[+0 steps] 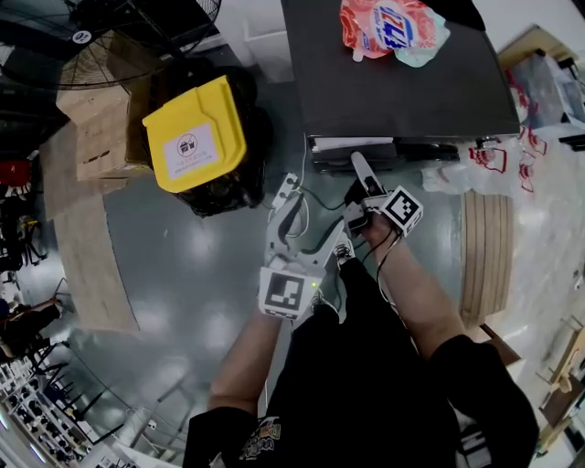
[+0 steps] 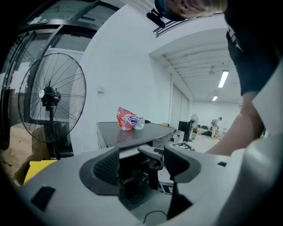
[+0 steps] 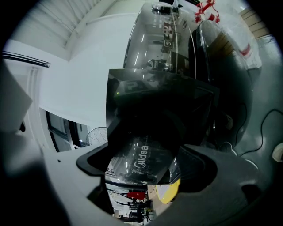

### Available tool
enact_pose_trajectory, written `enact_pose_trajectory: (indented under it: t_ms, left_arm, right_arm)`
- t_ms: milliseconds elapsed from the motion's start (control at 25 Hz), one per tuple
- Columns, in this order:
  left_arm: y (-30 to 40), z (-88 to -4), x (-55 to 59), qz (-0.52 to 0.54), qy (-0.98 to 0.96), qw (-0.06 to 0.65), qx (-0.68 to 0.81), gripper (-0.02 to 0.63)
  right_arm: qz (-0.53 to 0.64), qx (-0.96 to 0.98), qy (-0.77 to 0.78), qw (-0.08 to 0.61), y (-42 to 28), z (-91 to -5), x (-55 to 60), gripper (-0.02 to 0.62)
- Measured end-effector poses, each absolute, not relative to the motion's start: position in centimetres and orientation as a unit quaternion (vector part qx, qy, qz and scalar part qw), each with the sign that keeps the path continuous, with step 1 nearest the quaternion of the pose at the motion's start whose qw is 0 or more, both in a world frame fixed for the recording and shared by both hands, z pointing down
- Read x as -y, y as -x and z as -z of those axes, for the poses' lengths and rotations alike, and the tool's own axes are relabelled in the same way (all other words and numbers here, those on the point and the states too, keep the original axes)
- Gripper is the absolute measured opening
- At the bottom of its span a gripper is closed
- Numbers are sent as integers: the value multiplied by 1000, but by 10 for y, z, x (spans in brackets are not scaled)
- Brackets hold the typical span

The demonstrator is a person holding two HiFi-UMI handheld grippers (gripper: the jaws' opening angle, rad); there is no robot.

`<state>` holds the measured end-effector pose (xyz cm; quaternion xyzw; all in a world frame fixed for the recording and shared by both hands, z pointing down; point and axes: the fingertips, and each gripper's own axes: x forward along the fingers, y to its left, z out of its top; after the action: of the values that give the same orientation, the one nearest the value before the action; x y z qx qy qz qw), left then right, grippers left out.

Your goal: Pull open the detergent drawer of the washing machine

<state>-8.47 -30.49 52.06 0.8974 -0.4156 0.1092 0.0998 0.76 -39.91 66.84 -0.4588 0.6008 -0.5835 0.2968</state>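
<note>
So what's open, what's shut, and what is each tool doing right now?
Left tool: jaws apart, empty.
Detergent drawer: gripped; how far out, cannot tell.
Right tool: jaws shut on that drawer's front.
Detergent pouch: lying on the washing machine top.
Yellow bin lid: down.

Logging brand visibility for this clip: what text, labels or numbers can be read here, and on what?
"Midea": on the glossy dark detergent drawer front, between the jaws of the right gripper.
Too blurred to read: the logo on the red pouch, the label on the yellow bin, the shirt print.
</note>
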Motion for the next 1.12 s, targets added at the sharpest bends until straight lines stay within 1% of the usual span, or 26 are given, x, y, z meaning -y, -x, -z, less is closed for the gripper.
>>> enact_pose_trajectory:
  t_ms: [680,920,1120]
  left_arm:
    - [88,-511,230,-114,-908,81,396,288]
    - [100,-509,201,-107,-908,60,401,288]
    - [108,-500,175,-106,-908,59,401,288]
  right_arm:
    - [580,-594,461,314,-14,-670,313,469]
    - [577,-592,463,320,-13,-668,287,469]
    - [580,-579,480,313,-13,-673,259,471]
